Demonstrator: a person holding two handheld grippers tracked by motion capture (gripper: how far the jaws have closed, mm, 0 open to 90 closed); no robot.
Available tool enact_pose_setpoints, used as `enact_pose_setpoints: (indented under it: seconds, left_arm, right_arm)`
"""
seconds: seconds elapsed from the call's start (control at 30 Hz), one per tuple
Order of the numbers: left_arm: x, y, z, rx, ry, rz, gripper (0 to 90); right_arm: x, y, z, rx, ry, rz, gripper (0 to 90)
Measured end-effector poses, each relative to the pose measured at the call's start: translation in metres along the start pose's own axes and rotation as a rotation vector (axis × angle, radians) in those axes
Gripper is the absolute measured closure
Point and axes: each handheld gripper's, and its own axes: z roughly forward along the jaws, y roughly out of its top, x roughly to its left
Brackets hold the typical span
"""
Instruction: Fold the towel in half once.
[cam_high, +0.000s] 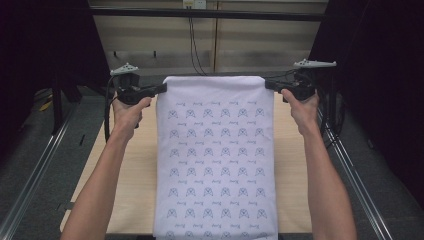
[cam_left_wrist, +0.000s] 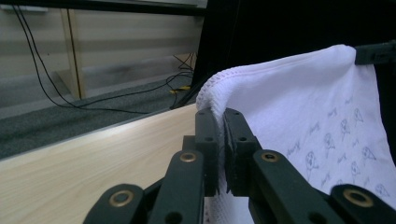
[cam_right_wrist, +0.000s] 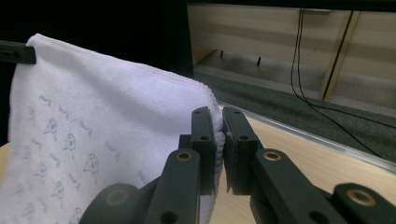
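Two pairs of black jaws clamp the top corners of a white towel (cam_high: 216, 150): the left gripper (cam_left_wrist: 219, 140) pinches the hemmed corner between its closed jaws, and the right gripper (cam_right_wrist: 219, 140) does the same at the opposite corner, the cloth's edge squeezed flat between the pads. In the high view the left gripper (cam_high: 161, 89) and right gripper (cam_high: 269, 85) hold the towel's upper edge stretched straight between them, above the far edge of the wooden table (cam_high: 135, 175). The towel, printed with rows of small blue figures, hangs down from that edge toward the person and covers the middle of the table, its lower end reaching the table's near edge. The person's left hand (cam_high: 127, 111) and right hand (cam_high: 302, 107) grip the tools just outside the towel's two sides, forearms running along either side of it. Bare wood shows to both sides of the towel. Beyond the towel's upper edge stands a pale panelled wall (cam_high: 210, 35) with black cables (cam_high: 194, 45) hanging down it, and grey carpeted floor (cam_left_wrist: 70, 116) lies between the table and that wall. Metal rails (cam_high: 35, 170) flank the table.
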Motion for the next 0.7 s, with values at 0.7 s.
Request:
enact_pose_setpoints:
  seconds: [0.7]
  left_arm:
    - [-0.062, -0.110, -0.072, 0.163, -0.138, 0.122, 85.7]
  right_arm:
    - [0.072, -0.114, -0.079, 0.178, 0.203, -0.054, 84.1]
